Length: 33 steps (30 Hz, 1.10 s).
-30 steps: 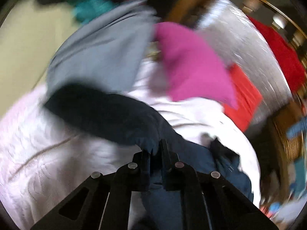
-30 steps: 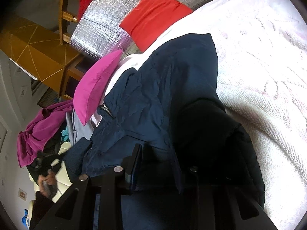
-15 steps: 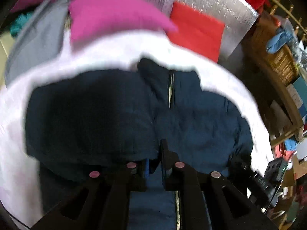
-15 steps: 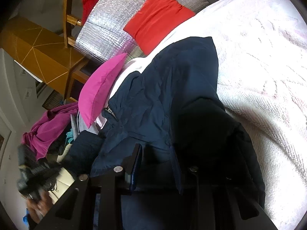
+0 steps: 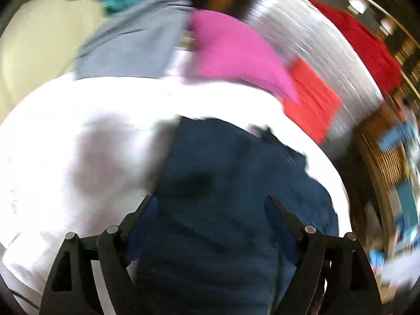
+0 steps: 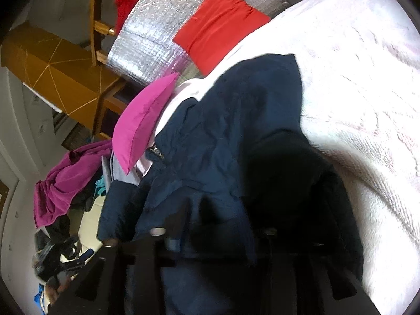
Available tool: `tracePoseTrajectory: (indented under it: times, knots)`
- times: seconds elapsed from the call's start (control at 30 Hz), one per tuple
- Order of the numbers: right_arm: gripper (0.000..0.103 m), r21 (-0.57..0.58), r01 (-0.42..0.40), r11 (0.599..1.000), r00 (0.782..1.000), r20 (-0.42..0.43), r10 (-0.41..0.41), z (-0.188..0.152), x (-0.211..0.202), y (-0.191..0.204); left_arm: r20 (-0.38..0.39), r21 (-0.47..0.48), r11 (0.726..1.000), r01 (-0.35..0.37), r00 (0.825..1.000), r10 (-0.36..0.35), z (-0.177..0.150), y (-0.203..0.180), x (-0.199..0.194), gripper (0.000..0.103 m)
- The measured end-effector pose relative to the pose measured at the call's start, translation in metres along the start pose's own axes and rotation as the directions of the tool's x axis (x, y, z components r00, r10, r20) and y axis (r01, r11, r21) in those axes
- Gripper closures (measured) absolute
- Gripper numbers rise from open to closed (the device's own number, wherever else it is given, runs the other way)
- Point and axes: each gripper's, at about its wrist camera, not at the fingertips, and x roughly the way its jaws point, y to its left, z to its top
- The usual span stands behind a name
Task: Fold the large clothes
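Note:
A navy padded jacket [image 5: 231, 183] lies on the white bedspread [image 5: 78, 131]. The left wrist view is motion-blurred. My left gripper [image 5: 210, 202] hovers over the jacket's near part, its jaws opening wide, and nothing is pinched between the pads. In the right wrist view the same jacket [image 6: 223, 136] stretches away along the bedspread [image 6: 354, 78]. My right gripper [image 6: 225, 218] is at its near hem with the jaws opening. Jacket fabric drapes over and between the fingers and hides the pads.
A folded pink garment [image 6: 141, 126] and a folded red one [image 6: 218, 26] lie beyond the jacket, by a silver mat [image 6: 147, 39]. A grey garment [image 5: 131, 42] lies further left. A purple cloth heap [image 6: 63, 183] and wooden furniture [image 6: 65, 78] flank the bed.
The left gripper swung across the jacket and back, and its jaws went from shut on jacket fabric to wide apart. The right jaws spread slightly, and fabric slumped over the left finger.

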Motion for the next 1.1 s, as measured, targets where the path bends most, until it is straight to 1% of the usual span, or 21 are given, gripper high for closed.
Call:
tracePoseTrajectory:
  times: [0.03,0.1,0.13,0.23,0.3,0.37,0.4,0.43,0.47,0.5,0.53,0.6,0.63,0.7,0.8,0.87,0.97,1.0,1.03,1.07,1.1]
  knots:
    - [0.03,-0.018,0.005,1.0,1.0,0.015,-0.004,0.0,-0.004,0.008,-0.013,-0.029,0.999,-0.014,1.0,0.014,0.006,0.01,0.007,0.017]
    - [0.03,-0.072,0.034,0.997,0.998,0.049,-0.03,0.002,-0.012,0.027,-0.037,-0.09,0.995,-0.051,0.998,0.048,0.016,0.028,0.024,0.017]
    - [0.031,-0.093,0.04,0.995,0.998,0.052,-0.035,0.003,-0.013,0.035,-0.039,-0.097,0.994,-0.051,0.998,0.048,0.018,0.032,0.029,0.017]
    - [0.062,-0.153,0.094,0.984,0.995,0.054,-0.087,0.003,-0.012,0.058,-0.056,-0.096,0.995,-0.004,0.998,-0.001,0.02,0.033,0.05,0.017]
    - [0.062,-0.201,0.141,0.969,0.989,0.06,-0.132,-0.003,-0.011,0.07,-0.081,-0.061,0.998,0.028,0.996,-0.033,0.018,0.024,0.064,0.018]
    - [0.062,-0.211,0.13,0.969,0.991,0.05,-0.122,-0.008,-0.012,0.075,-0.099,-0.029,0.999,0.042,0.994,-0.044,0.016,0.009,0.078,0.018]
    - [0.062,-0.206,0.127,0.97,0.992,0.05,-0.12,-0.01,-0.014,0.075,-0.104,-0.017,0.999,0.045,0.993,-0.047,0.015,0.004,0.08,0.027]
    - [0.062,-0.2,0.129,0.971,0.991,0.052,-0.121,-0.012,-0.016,0.074,-0.114,0.002,0.999,0.041,0.993,-0.041,0.015,-0.001,0.083,0.047]
    - [0.062,-0.203,0.135,0.97,0.99,0.058,-0.126,-0.013,-0.02,0.074,-0.119,0.023,0.999,0.031,0.993,-0.028,0.014,-0.006,0.082,0.058]
    - [0.062,-0.207,0.143,0.968,0.989,0.065,-0.132,-0.014,-0.022,0.074,-0.117,0.045,0.998,0.035,0.993,-0.029,0.015,-0.013,0.08,0.075]
    - [0.062,-0.216,0.158,0.964,0.987,0.076,-0.144,-0.014,-0.026,0.075,-0.114,0.064,0.997,0.038,0.993,-0.031,0.016,-0.018,0.081,0.083]
    - [0.062,-0.228,0.178,0.957,0.983,0.094,-0.16,-0.015,-0.032,0.075,-0.092,0.13,0.991,0.039,0.995,-0.027,0.015,-0.036,0.068,0.087]
    - [0.062,-0.229,0.179,0.957,0.982,0.101,-0.16,-0.015,-0.036,0.075,-0.091,0.157,0.986,0.053,0.995,-0.039,0.015,-0.046,0.062,0.089]
    - [0.062,-0.222,0.179,0.958,0.981,0.113,-0.157,-0.014,-0.043,0.073,-0.096,0.201,0.975,0.098,0.992,-0.08,0.014,-0.07,0.053,0.09]
    - [0.062,-0.214,0.189,0.958,0.978,0.13,-0.164,-0.014,-0.053,0.068,-0.12,0.291,0.945,0.148,0.986,-0.118,0.006,-0.123,0.042,0.09]
    - [0.062,-0.205,0.196,0.959,0.976,0.139,-0.17,-0.014,-0.06,0.064,-0.15,0.339,0.921,0.191,0.978,-0.148,-0.002,-0.158,0.037,0.09]
    - [0.062,-0.189,0.211,0.959,0.972,0.146,-0.185,-0.013,-0.071,0.055,-0.218,0.425,0.869,0.253,0.961,-0.173,-0.02,-0.224,0.034,0.09]
    - [0.062,-0.184,0.211,0.96,0.972,0.144,-0.186,-0.012,-0.073,0.053,-0.235,0.441,0.857,0.266,0.956,-0.176,-0.024,-0.236,0.034,0.087]
    - [0.062,-0.178,0.207,0.962,0.973,0.139,-0.184,-0.012,-0.076,0.05,-0.268,0.462,0.838,0.291,0.946,-0.181,-0.032,-0.253,0.034,0.077]
    - [0.059,-0.175,0.198,0.965,0.976,0.131,-0.176,-0.012,-0.078,0.048,-0.308,0.479,0.816,0.324,0.932,-0.19,-0.041,-0.268,0.032,0.07]
    - [0.055,-0.173,0.189,0.966,0.978,0.126,-0.169,-0.011,-0.079,0.048,-0.351,0.491,0.788,0.372,0.912,-0.212,-0.05,-0.282,0.027,0.054]
